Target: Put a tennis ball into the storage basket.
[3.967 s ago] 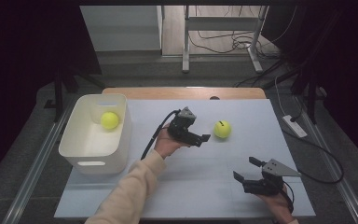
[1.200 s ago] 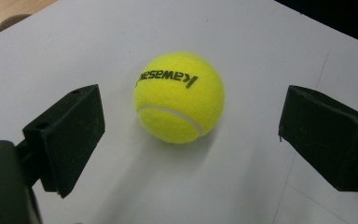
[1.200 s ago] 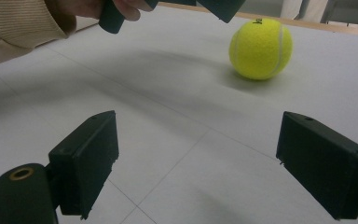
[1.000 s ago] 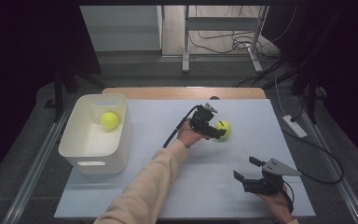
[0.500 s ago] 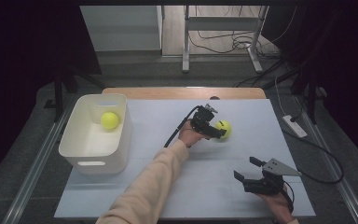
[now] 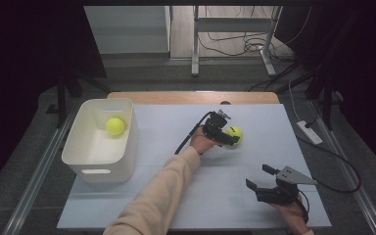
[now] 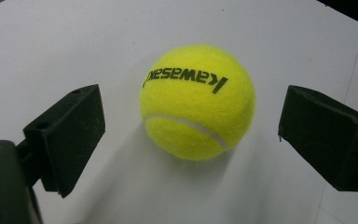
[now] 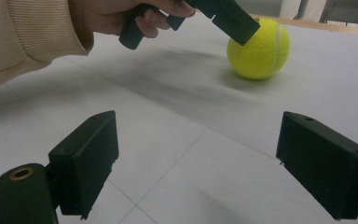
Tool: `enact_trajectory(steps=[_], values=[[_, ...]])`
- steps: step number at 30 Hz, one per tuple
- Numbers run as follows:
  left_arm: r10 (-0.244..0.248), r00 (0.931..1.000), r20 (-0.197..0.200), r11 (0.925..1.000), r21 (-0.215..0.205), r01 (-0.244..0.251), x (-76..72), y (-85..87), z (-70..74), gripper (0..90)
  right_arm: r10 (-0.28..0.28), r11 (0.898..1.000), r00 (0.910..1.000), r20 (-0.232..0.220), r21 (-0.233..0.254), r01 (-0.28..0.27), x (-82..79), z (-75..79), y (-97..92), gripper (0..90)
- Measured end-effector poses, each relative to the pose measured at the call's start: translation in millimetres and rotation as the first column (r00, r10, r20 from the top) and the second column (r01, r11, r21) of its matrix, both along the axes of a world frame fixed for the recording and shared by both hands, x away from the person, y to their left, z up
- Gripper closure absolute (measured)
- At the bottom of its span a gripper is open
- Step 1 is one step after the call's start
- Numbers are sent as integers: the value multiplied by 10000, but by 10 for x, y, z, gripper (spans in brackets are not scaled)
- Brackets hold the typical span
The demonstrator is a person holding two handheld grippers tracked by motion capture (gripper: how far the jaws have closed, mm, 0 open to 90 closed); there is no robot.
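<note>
Plainly yellow-green tennis ball (image 7: 196,102) — "Kawasaki"

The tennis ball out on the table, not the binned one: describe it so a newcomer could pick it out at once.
Start at the white bin on the table's left side, then look right across the pale tabletop. The tennis ball lies bare on the surface between the open jaws of the left gripper, with black Kawasaki lettering.

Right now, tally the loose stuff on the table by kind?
Tennis balls: 2, one on the table between the left gripper jaws, one in the bin
White bins: 1
Total: 3
</note>
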State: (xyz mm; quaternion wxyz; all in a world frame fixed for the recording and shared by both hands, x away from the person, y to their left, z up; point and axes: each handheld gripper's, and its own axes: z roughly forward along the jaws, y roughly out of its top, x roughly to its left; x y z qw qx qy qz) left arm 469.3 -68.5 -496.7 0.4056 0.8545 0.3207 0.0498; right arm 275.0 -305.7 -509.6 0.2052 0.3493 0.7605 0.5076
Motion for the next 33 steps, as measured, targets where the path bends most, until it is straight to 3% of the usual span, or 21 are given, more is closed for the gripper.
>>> enact_trajectory(steps=[20, 28, 33], values=[[-90, 10000, -5, 9995, 291, 90, 58, -130, -88, 90, -26, 10000, 10000, 15, 38, 26, -3, 4, -16, 129], [-111, 9999, 0, 9996, 265, 111, 80, -152, -120, 146, -34, 10000, 10000, 16, 57, 34, -4, 3, -20, 129], [-246, 9996, -133, 9996, 107, 247, 96, -163, -152, 230, -35, 9999, 10000, 14, 101, 35, -4, 3, -24, 129]])
